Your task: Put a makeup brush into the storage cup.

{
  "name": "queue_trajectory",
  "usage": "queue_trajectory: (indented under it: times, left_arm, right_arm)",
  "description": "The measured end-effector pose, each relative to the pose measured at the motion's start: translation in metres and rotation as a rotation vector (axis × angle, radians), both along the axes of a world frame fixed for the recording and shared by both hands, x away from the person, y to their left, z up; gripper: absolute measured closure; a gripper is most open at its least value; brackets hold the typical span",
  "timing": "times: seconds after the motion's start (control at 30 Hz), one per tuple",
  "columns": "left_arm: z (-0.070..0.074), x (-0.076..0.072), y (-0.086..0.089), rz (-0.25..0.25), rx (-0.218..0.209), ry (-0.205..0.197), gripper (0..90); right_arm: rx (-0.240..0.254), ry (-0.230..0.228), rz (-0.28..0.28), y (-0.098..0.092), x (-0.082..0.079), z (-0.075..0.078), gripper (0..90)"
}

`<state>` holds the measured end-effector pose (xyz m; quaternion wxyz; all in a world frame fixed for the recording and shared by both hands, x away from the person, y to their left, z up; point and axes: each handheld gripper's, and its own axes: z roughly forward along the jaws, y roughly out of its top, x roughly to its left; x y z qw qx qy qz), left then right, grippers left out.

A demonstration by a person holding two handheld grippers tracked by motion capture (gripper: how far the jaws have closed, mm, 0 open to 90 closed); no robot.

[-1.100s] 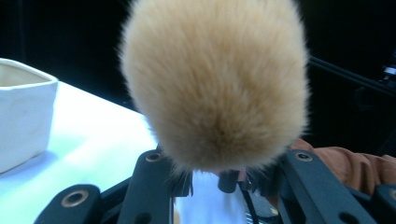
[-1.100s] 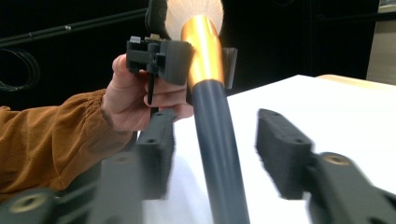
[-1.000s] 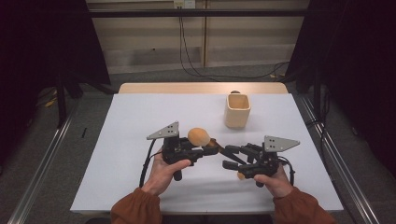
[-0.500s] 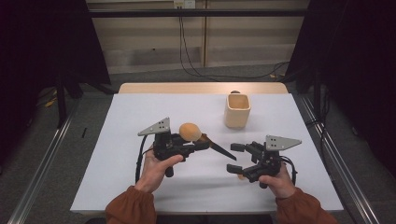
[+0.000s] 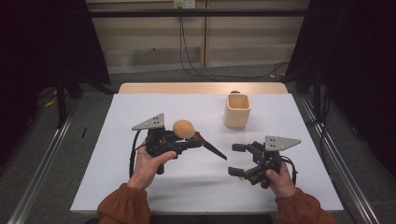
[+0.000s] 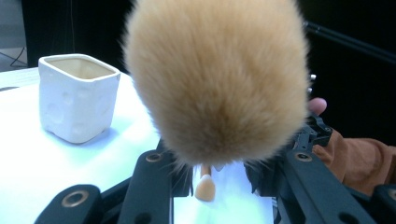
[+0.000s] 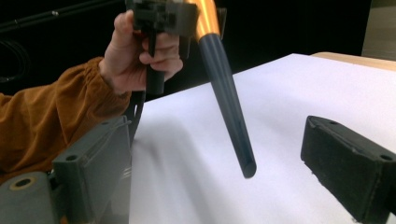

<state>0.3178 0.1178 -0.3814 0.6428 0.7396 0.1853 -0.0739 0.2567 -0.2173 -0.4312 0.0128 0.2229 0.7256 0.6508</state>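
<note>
A makeup brush with a fluffy tan head [image 5: 184, 129] [image 6: 215, 79], an orange ferrule and a dark tapered handle [image 5: 214, 150] [image 7: 229, 102] is held off the white table [image 5: 140, 196]. My left gripper [image 5: 194, 140] [image 6: 219, 161] is shut on it near the ferrule, with the head upward and the handle slanting down to the right. My right gripper [image 5: 236, 159] [image 7: 219, 158] stands open; its jaws have just been opening. The handle's tip hangs just in front of them, touching neither pad [image 7: 345, 163].
A cream square cup [image 5: 237, 110] [image 6: 77, 95] stands upright at the back right of the table, beyond both grippers. The hand in an orange sleeve [image 7: 140, 56] that holds the left gripper shows in the right gripper view.
The right jaws have opened and let go of the brush handle. The left gripper has carried the brush a little up and to the left, away from the right gripper.
</note>
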Motion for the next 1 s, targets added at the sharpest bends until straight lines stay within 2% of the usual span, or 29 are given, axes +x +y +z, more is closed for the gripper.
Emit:
queue_trajectory:
  times: [0.23,0.5,0.6,0.73,0.9,1.0]
  left_arm:
    - [0.006,0.001,-0.001,-0.010,0.060,0.003,66.2]
    - [0.009,0.003,-0.003,-0.022,0.150,0.012,66.2]
    - [0.010,0.004,-0.005,-0.031,0.179,0.012,66.3]
    - [0.012,0.005,-0.009,-0.040,0.221,0.017,66.2]
    - [0.013,0.005,-0.013,-0.049,0.267,0.017,66.3]
    - [0.014,0.006,-0.015,-0.054,0.288,0.017,66.2]
  right_arm:
    - [-0.017,0.008,-0.009,0.001,0.001,-0.001,7.9]
    - [-0.072,0.005,-0.019,0.004,0.002,-0.003,7.9]
    - [-0.087,0.027,-0.026,0.006,0.004,-0.004,7.1]
    - [-0.107,0.032,-0.031,0.009,0.004,-0.005,6.6]
    - [-0.093,-0.005,-0.024,0.013,0.004,-0.006,6.6]
    - [-0.109,-0.020,-0.024,0.016,0.004,-0.006,6.6]
